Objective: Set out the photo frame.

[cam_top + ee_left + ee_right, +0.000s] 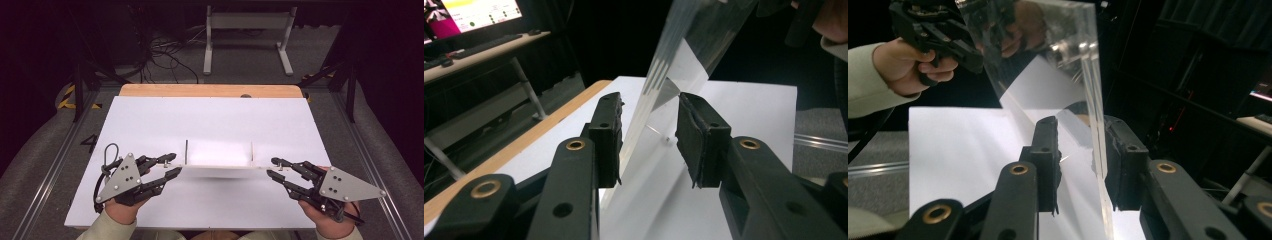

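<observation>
Left gripper [172, 165], right gripper [273, 167] agape flanking clear panel [218, 155]; white tabletop [150, 120] bare.

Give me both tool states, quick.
Left tool: open, jaws straddling the clear acrylic sheet's edge, gaps visible.
Right tool: open around the sheet's other edge, not clamped.
</observation>
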`<state>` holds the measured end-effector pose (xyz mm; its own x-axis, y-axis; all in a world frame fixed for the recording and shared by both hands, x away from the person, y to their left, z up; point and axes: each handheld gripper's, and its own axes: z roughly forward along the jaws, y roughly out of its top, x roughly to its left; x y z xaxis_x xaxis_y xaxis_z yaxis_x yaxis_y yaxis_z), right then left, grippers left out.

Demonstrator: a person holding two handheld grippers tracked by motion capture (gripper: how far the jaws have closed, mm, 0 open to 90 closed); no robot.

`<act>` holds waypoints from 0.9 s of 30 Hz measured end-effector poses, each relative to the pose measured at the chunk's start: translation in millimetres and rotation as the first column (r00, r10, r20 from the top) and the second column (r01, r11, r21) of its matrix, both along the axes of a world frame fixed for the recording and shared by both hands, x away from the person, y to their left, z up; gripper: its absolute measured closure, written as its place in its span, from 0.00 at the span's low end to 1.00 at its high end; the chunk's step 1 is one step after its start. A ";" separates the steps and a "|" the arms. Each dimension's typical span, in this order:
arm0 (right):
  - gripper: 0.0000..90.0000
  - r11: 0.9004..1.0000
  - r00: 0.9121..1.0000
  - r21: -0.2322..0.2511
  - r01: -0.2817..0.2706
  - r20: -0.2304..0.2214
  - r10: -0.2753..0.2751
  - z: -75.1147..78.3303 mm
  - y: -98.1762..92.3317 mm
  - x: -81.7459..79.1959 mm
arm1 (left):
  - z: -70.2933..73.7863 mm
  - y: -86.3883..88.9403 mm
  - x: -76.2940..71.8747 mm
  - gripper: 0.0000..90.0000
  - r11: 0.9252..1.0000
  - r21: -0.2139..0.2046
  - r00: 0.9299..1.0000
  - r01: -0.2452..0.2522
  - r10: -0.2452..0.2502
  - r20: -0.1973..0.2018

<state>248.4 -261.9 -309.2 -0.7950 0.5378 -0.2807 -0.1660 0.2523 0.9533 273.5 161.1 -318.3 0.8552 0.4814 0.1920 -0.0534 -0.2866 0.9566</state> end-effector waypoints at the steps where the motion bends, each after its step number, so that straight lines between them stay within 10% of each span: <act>1: 0.77 1.000 1.000 0.005 0.004 0.004 -0.004 1.2 -0.4 1.3 | 1.5 -0.7 1.1 0.71 1.000 -0.003 1.000 -0.003 0.003 -0.003; 15: 0.75 0.993 0.999 0.108 0.047 -0.002 -0.047 4.3 -0.1 31.1 | -4.8 -0.2 25.3 0.48 0.989 -0.082 0.992 -0.120 0.115 -0.057; 27: 0.67 0.988 0.992 0.100 0.114 -0.065 -0.108 -6.6 7.7 62.4 | -34.5 20.0 32.9 0.37 0.980 -0.006 0.968 -0.199 0.196 -0.154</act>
<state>310.8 -254.2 -315.8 -0.7420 0.6476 -0.1735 -0.0853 0.1654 0.9825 306.4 181.1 -352.8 0.7611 0.6463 0.0548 0.1489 -0.2564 0.9550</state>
